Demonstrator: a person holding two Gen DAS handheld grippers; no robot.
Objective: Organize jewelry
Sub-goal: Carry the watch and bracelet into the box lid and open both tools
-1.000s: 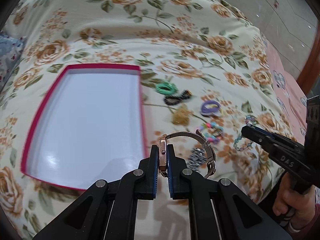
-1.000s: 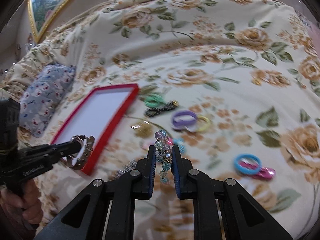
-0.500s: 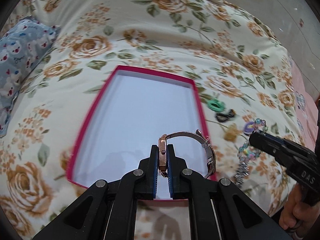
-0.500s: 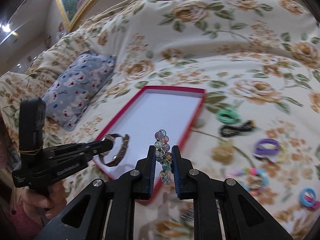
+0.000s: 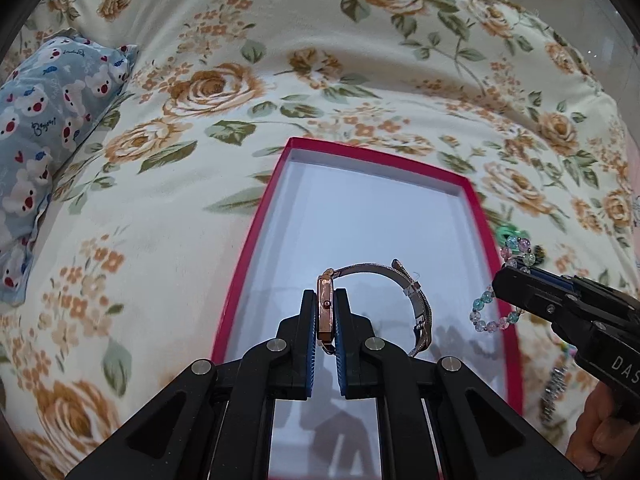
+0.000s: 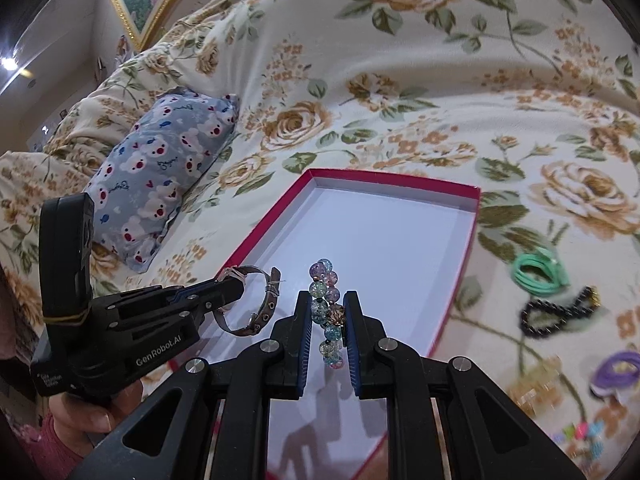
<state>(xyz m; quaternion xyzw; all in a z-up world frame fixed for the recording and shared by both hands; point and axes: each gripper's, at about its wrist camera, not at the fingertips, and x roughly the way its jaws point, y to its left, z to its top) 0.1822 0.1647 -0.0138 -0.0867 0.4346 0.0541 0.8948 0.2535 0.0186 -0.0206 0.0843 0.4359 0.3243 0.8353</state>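
My left gripper (image 5: 325,300) is shut on a rose-gold wristwatch (image 5: 325,308), whose mesh strap (image 5: 416,300) loops out to the right. It hangs above the white floor of a red-rimmed box (image 5: 256,236). My right gripper (image 6: 327,316) is shut on a pastel glass-bead bracelet (image 6: 325,304), also above the box (image 6: 400,188). In the left wrist view the right gripper (image 5: 505,276) enters from the right, the bead bracelet (image 5: 492,312) dangling over the box's right rim. The right wrist view shows the left gripper (image 6: 234,288) at left with the watch (image 6: 256,304).
The box lies on a floral bedspread (image 5: 360,60). A blue bear-print pillow (image 6: 160,176) lies left of it. Right of the box lie a green band (image 6: 538,272), a black bead bracelet (image 6: 556,314), a purple band (image 6: 616,368) and more small jewelry (image 6: 580,438).
Both grippers have swung left from the jewelry pile to above the box, each still holding its piece. The box now sits centred under them.
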